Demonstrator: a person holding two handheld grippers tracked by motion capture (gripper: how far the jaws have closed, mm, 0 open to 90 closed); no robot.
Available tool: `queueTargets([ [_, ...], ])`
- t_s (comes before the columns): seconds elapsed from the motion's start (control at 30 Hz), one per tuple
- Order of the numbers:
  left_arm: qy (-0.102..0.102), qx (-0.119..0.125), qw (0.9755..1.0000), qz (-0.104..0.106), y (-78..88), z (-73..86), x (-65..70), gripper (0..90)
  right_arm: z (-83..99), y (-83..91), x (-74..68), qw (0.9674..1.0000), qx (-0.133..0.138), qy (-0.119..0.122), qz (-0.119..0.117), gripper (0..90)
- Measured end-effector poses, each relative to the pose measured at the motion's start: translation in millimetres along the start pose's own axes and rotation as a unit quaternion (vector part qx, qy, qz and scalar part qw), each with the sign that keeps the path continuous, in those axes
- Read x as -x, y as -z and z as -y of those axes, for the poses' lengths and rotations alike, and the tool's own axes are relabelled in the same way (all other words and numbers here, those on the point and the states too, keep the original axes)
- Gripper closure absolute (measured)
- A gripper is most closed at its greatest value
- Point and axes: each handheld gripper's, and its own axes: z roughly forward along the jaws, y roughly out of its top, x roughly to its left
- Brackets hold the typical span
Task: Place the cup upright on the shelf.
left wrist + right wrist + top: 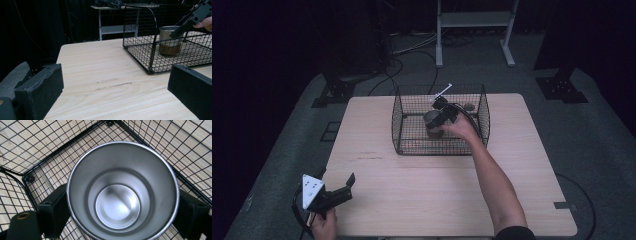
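Note:
A steel cup (117, 205) stands upright and empty on the floor of a black wire basket (398, 120) at the far middle of the wooden table (422, 200). My right gripper (435, 121) reaches down into the basket from above, and its black fingers (53, 212) hug the cup on both sides, shut on it. From the left gripper view the cup (170, 41) rests on the mesh, with the right gripper's jaw over its rim. My left gripper (337, 181) lies near the front left corner, open, its pads (40, 92) wide apart over bare wood.
A small grey object (468, 106) lies at the basket's far right, and a white stick (444, 90) pokes above its back rim. The basket walls (140, 47) stand close around the cup. Cables and a metal stand (474, 20) are on the floor behind.

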Motion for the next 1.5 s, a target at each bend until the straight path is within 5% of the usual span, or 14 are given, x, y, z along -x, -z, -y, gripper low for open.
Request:
queueTargets([
  [1.0,0.0,0.001,1.0,-0.001,-0.5,-0.7,0.4,0.0,-2.1,7.2,-2.3,0.9998,0.017,0.005,0.01,8.5],
  [1.5,0.003,-0.001,1.0,-0.003,-0.8,-0.5,-1.0,0.0,-5.9,20.4,-0.8,0.9987,0.05,-0.008,0.009,2.3],
])
